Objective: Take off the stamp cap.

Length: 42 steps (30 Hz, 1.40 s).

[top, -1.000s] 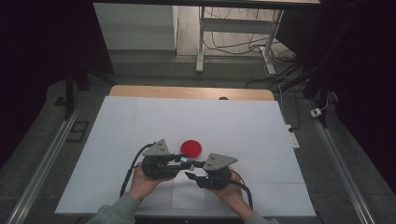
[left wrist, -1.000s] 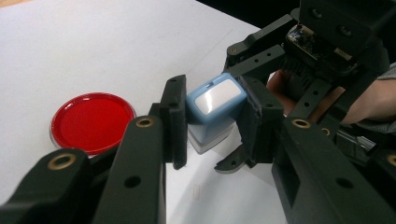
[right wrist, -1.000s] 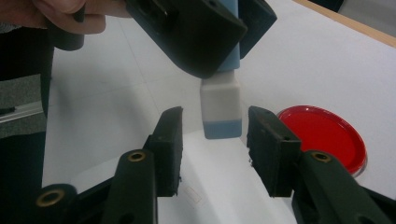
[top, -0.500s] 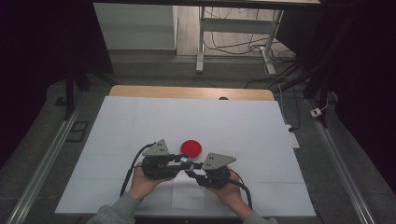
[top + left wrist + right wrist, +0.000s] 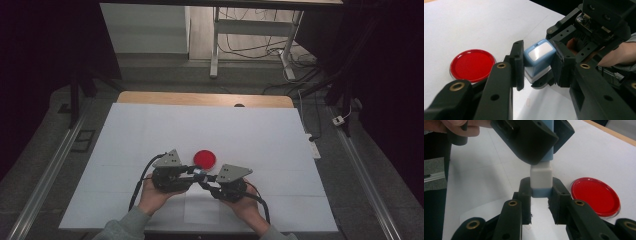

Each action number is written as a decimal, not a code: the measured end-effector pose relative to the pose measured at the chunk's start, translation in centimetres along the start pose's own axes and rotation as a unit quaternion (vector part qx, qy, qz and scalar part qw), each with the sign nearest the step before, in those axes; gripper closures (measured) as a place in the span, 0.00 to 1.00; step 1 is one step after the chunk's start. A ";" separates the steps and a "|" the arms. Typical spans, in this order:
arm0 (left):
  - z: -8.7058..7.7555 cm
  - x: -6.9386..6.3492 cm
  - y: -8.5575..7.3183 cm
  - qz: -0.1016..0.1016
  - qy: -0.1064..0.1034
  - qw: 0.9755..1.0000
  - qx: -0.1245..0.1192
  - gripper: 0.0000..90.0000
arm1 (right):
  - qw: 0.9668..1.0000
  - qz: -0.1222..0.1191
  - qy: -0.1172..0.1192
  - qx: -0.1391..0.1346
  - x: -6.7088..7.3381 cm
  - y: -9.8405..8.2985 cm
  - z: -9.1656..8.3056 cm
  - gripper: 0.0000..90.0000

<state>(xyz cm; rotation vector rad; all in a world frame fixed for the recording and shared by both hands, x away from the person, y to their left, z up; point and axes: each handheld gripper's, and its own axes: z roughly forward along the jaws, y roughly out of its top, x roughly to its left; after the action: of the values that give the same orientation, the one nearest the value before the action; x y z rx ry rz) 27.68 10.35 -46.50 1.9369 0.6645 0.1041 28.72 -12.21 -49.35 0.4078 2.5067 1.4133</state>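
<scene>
My left gripper (image 5: 536, 63) is clamped on the blue top of a small stamp (image 5: 539, 55) held above the white surface (image 5: 150, 130), while my right gripper (image 5: 541, 200), jaws just closing, pinches its lower end, just beside the red lid (image 5: 596, 196).

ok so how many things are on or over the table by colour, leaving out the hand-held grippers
red: 1, the round red lid lying flat on the white table
blue and white: 1, the stamp held between both grippers
total: 2
</scene>
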 end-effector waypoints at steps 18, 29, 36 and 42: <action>0.1 -0.1 0.0 0.001 -0.001 1.000 0.002 0.72 | 1.000 -0.006 -0.003 0.002 0.1 0.0 0.0 0.80; -0.1 0.0 0.0 0.000 0.001 1.000 -0.002 0.72 | 1.000 -0.011 -0.007 -0.001 0.1 -0.1 -0.1 0.81; -0.1 0.0 0.0 -0.001 0.001 1.000 -0.003 0.72 | 1.000 -0.018 -0.012 0.000 0.2 -0.1 -0.1 0.82; 0.0 0.1 -0.1 0.005 -0.004 1.000 -0.009 0.72 | 0.999 -0.025 -0.020 0.001 0.4 0.0 -0.2 0.82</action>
<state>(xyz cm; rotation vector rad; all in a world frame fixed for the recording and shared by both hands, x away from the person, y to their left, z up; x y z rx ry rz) 27.69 10.41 -46.60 1.9227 0.6467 0.1071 28.31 -12.27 -49.28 0.3664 2.4686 1.3706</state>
